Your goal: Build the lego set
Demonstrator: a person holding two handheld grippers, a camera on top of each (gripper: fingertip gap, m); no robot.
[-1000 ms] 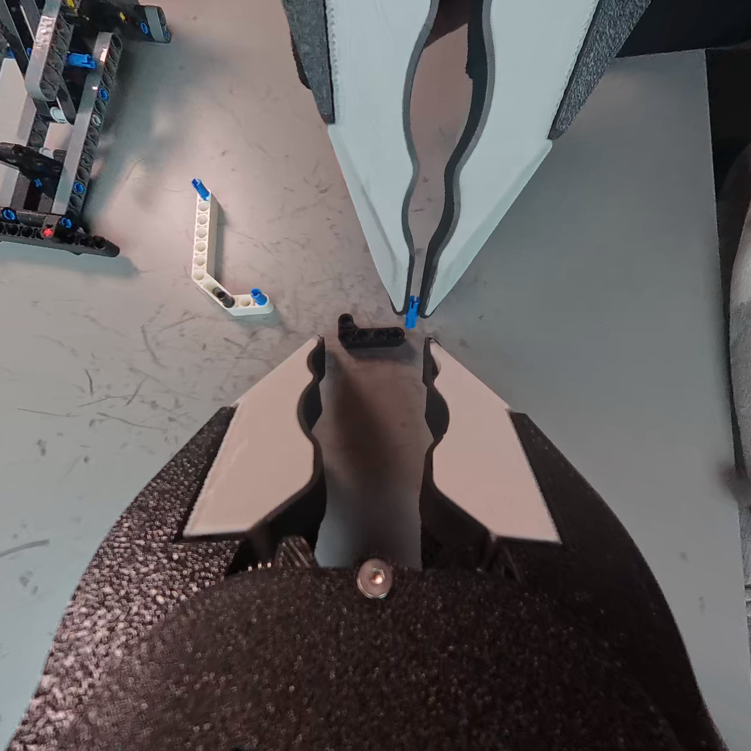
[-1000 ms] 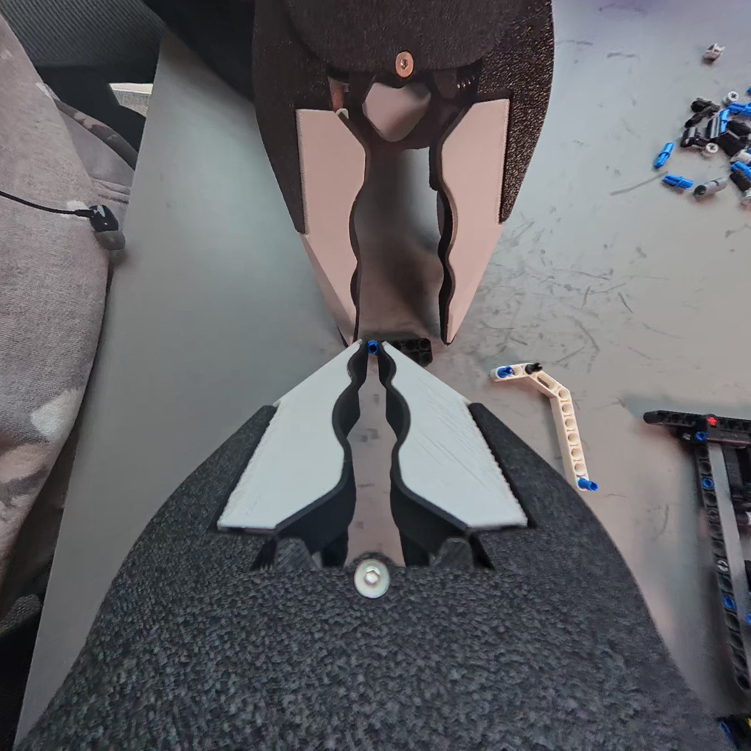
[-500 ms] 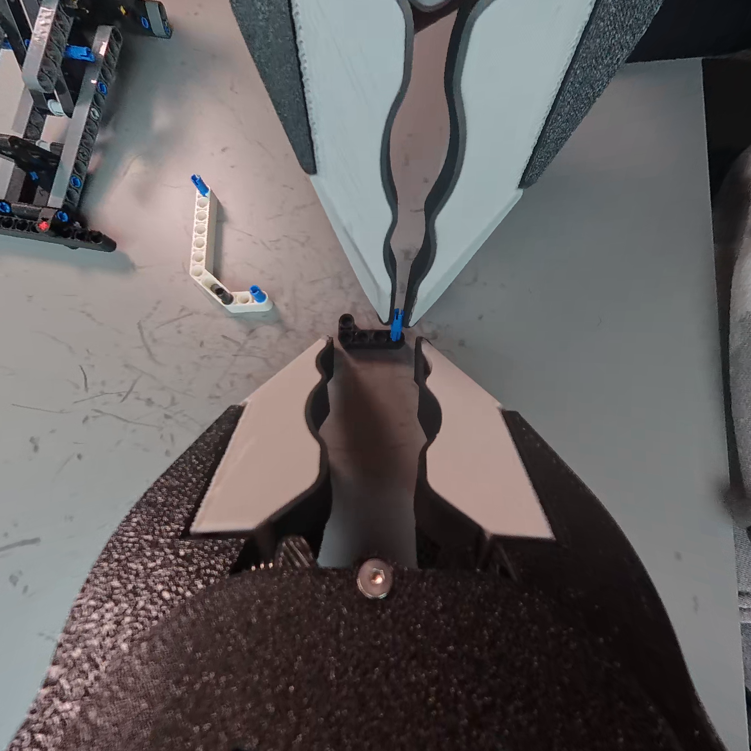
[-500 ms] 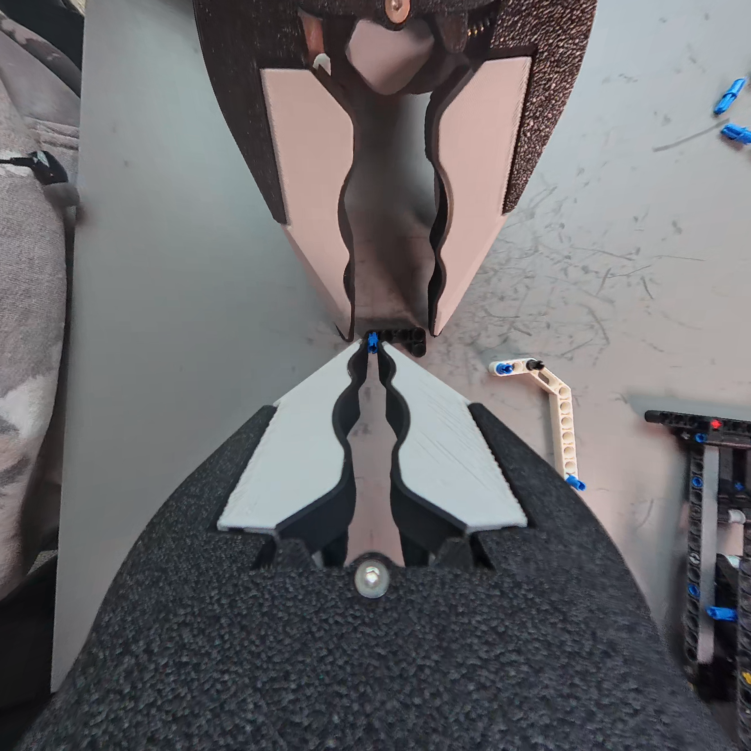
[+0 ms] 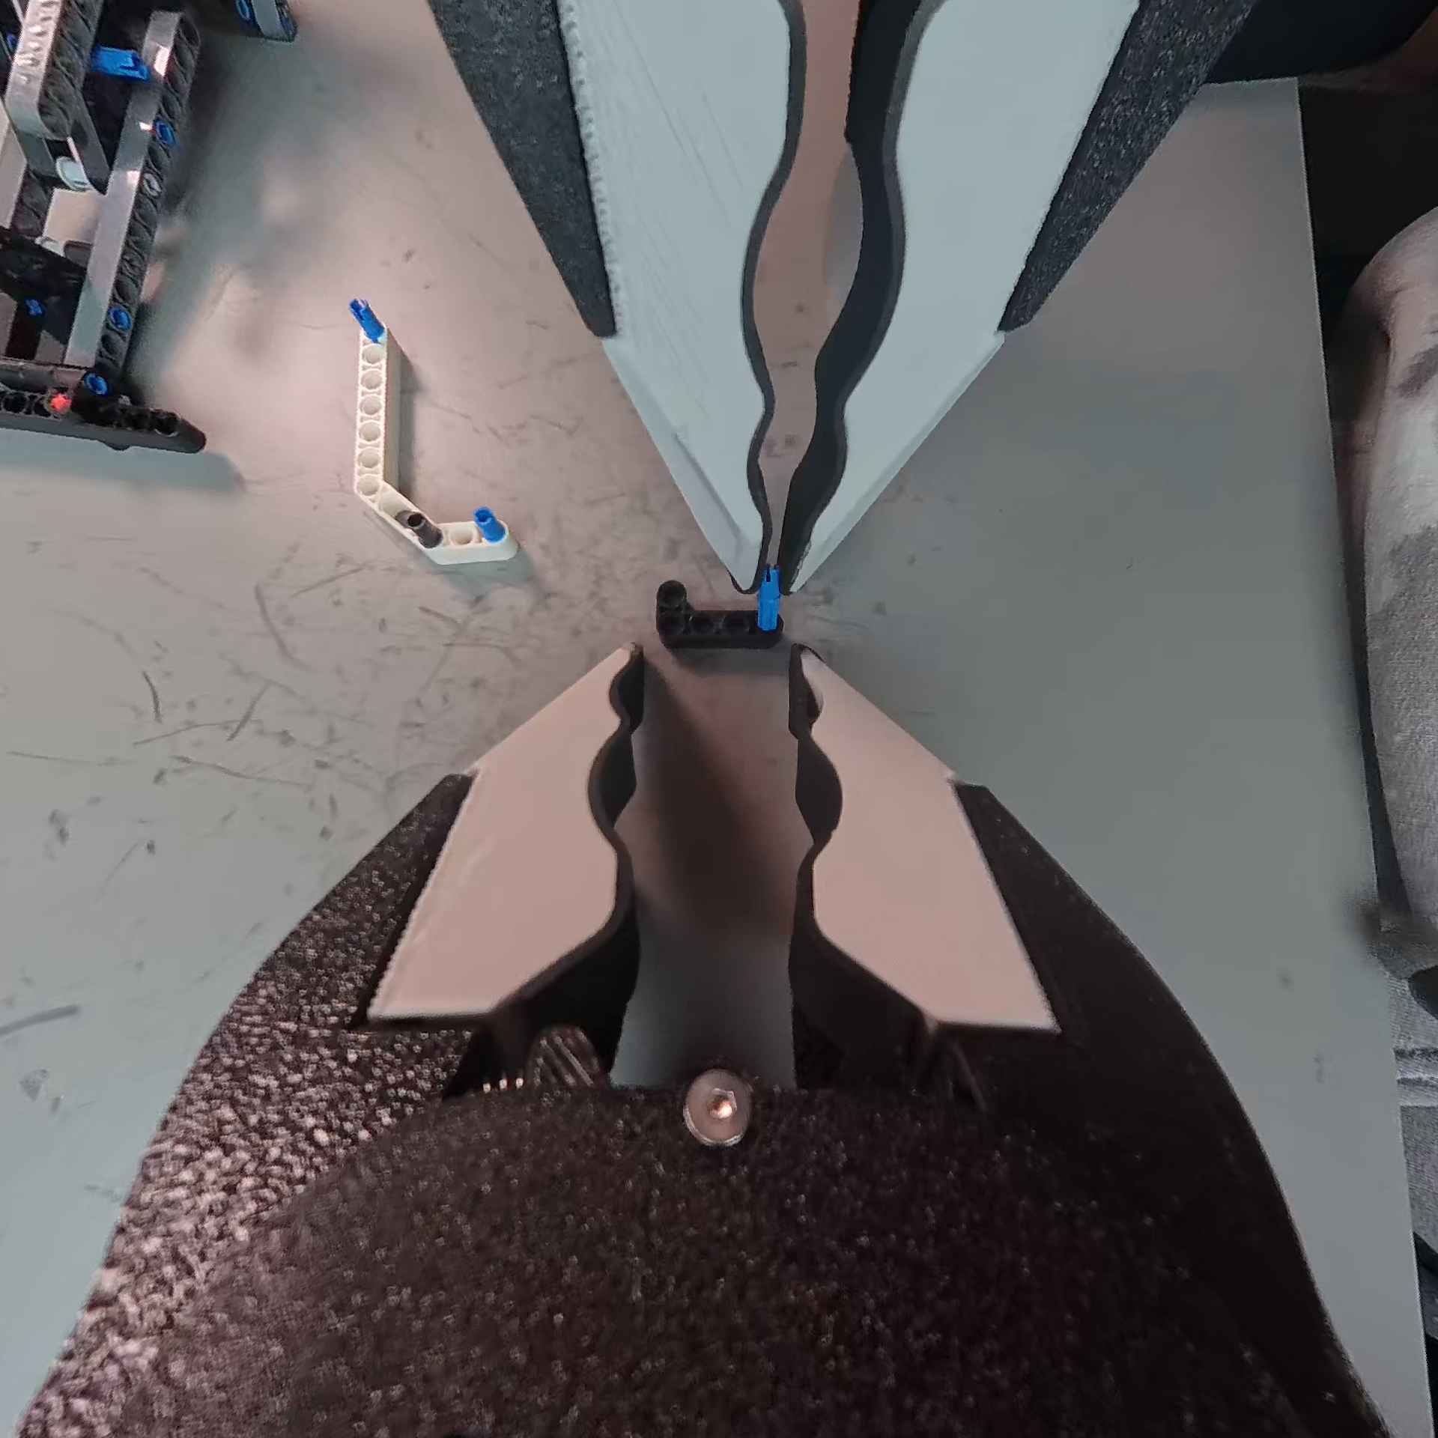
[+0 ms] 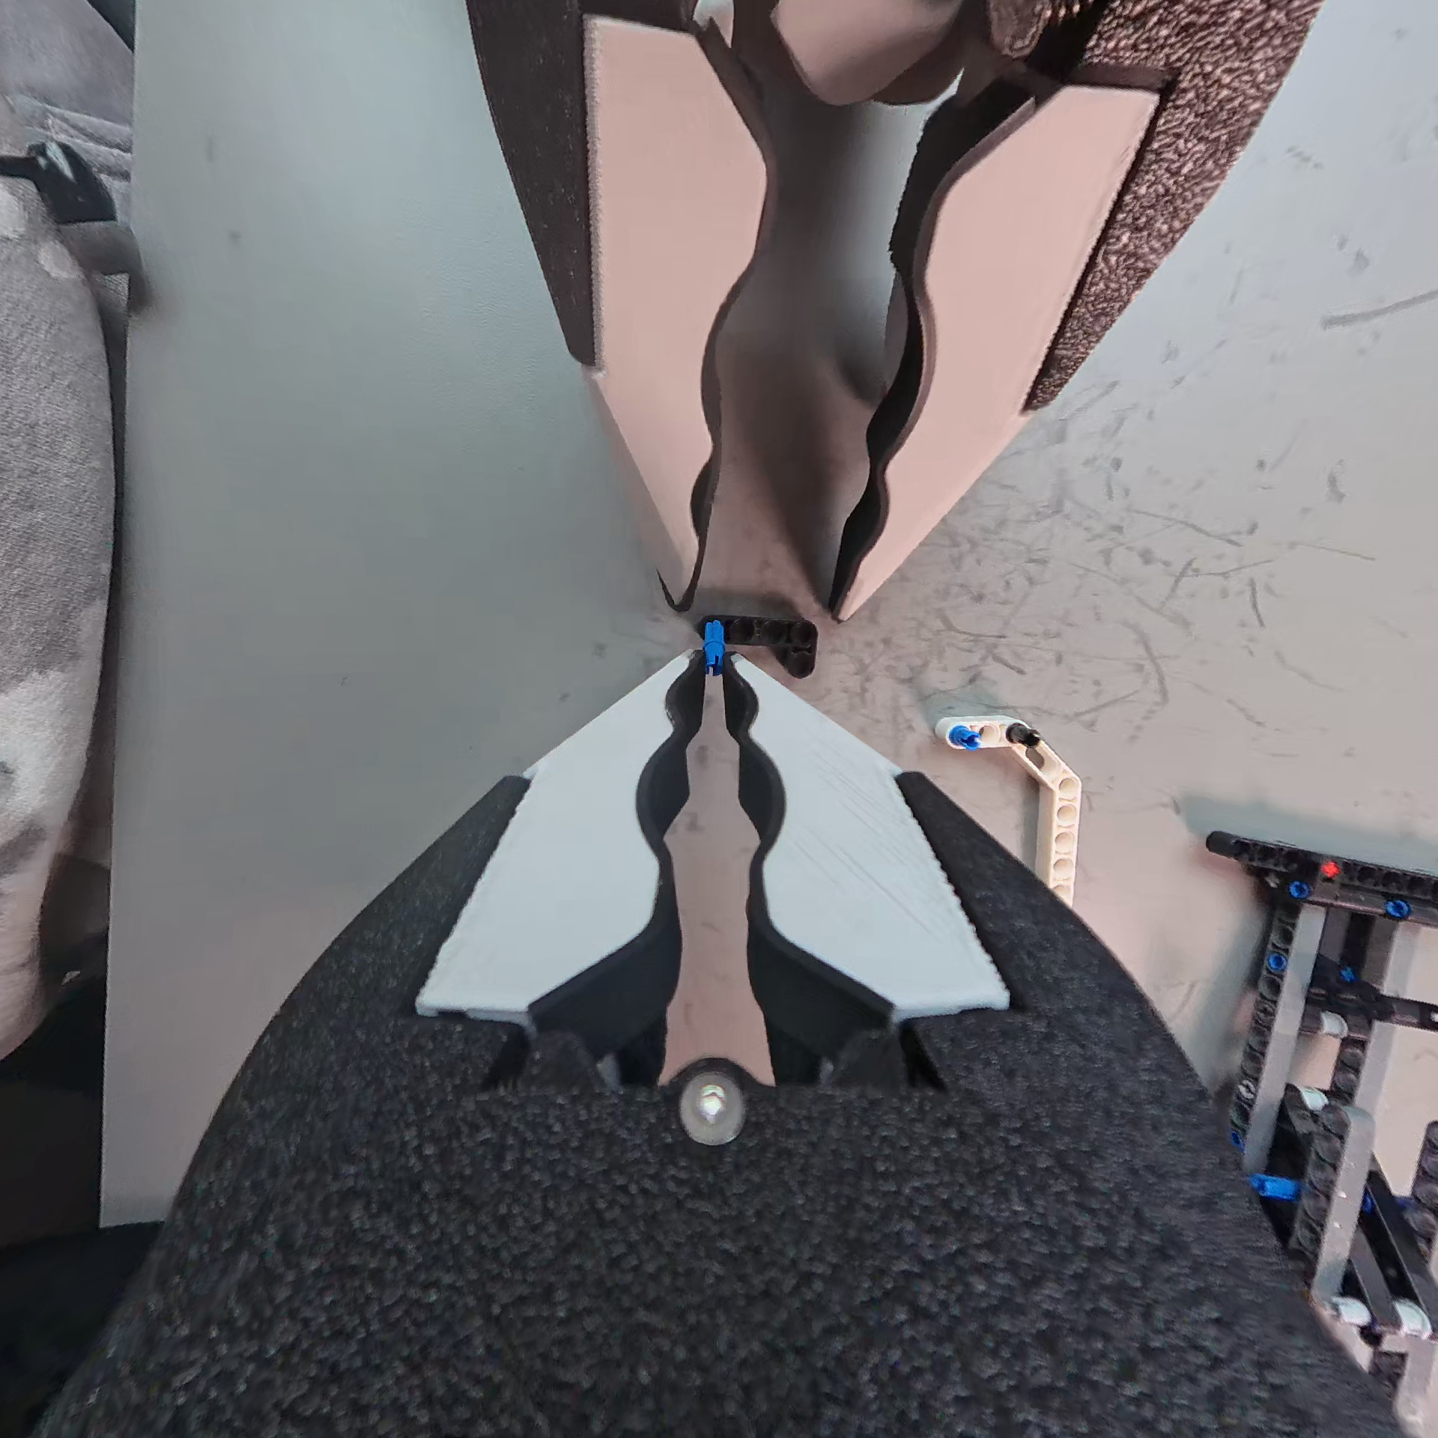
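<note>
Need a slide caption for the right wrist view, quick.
Right gripper pinches a blue pin at the end hole of a black L-shaped beam while the open left gripper brackets the beam.

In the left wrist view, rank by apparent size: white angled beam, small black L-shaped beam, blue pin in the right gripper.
1. White angled beam
2. Small black L-shaped beam
3. Blue pin, pinched by the right gripper
</note>
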